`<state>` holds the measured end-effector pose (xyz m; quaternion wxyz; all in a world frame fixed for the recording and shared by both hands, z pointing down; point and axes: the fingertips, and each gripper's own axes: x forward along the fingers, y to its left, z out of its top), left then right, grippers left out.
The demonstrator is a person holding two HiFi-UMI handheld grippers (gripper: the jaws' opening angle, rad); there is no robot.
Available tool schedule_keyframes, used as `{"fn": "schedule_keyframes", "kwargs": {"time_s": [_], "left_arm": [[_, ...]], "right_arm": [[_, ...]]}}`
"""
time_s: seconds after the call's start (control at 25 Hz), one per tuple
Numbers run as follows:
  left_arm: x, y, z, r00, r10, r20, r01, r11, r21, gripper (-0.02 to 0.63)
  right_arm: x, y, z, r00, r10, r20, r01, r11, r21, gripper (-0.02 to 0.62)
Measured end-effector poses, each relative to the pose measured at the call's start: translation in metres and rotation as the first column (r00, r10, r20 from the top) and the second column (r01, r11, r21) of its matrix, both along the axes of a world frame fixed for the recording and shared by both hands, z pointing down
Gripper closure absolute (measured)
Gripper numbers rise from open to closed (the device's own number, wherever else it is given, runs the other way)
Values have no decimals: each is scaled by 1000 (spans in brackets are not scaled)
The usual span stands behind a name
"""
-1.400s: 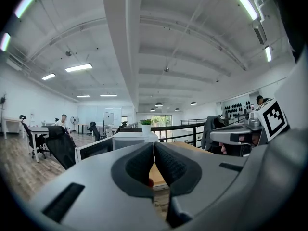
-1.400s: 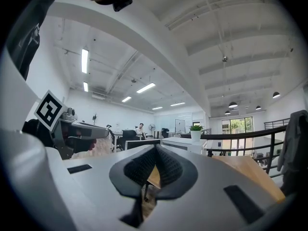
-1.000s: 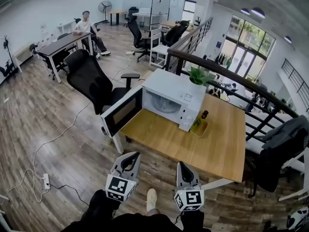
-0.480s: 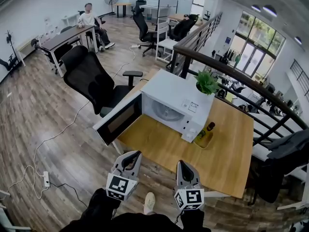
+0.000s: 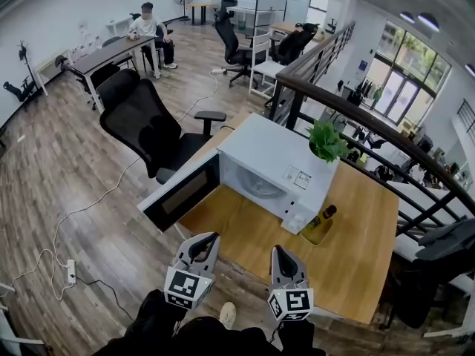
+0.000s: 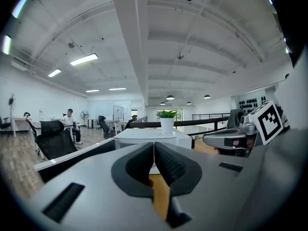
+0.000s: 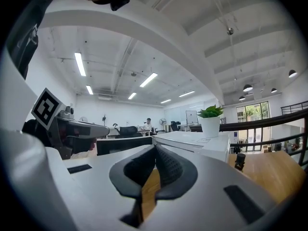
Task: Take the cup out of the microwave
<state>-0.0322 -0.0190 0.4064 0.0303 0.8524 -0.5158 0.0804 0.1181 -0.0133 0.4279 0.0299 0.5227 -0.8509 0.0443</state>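
A white microwave (image 5: 278, 170) stands on the wooden table (image 5: 349, 252) with its door (image 5: 178, 196) swung wide open to the left. In the head view its cavity shows only a glass turntable, and I cannot make out a cup inside. My left gripper (image 5: 205, 241) and right gripper (image 5: 280, 256) hang side by side short of the table's near edge, both pointing at the microwave. Both are shut with nothing between the pads. The left gripper view shows its closed jaw tips (image 6: 153, 146) with the microwave (image 6: 150, 135) ahead. In the right gripper view the closed tips (image 7: 155, 149) sit left of the microwave (image 7: 195, 141).
A potted plant (image 5: 327, 141) sits on the microwave's top. A dark bottle in a small tray (image 5: 318, 225) stands right of it. A black office chair (image 5: 141, 124) is left of the table, a railing (image 5: 371, 124) runs behind it, and a power strip (image 5: 71, 271) lies on the floor.
The table and microwave have drawn closer and grown larger in the head view. Both grippers stay shut and keep their place in the frame.
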Motion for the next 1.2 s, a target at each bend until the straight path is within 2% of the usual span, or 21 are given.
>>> {"fn": "schedule_keyframes", "kwargs": {"time_s": [0.48,0.84,1.2], "left_arm": [[-9,-58,20,1000,-21,7,21,1000,-21,578],[-22,-147,55,998,68,8,-68,995,-79,578],[-25,-227,103,991,133,6,-130,980,-150,578]], "right_arm": [[-5,-58,22,1000,-3,-2,3,1000,-28,580],[-20,-134,55,997,83,0,-83,992,-92,580],[-37,-209,100,993,120,-4,-120,981,-155,580]]}}
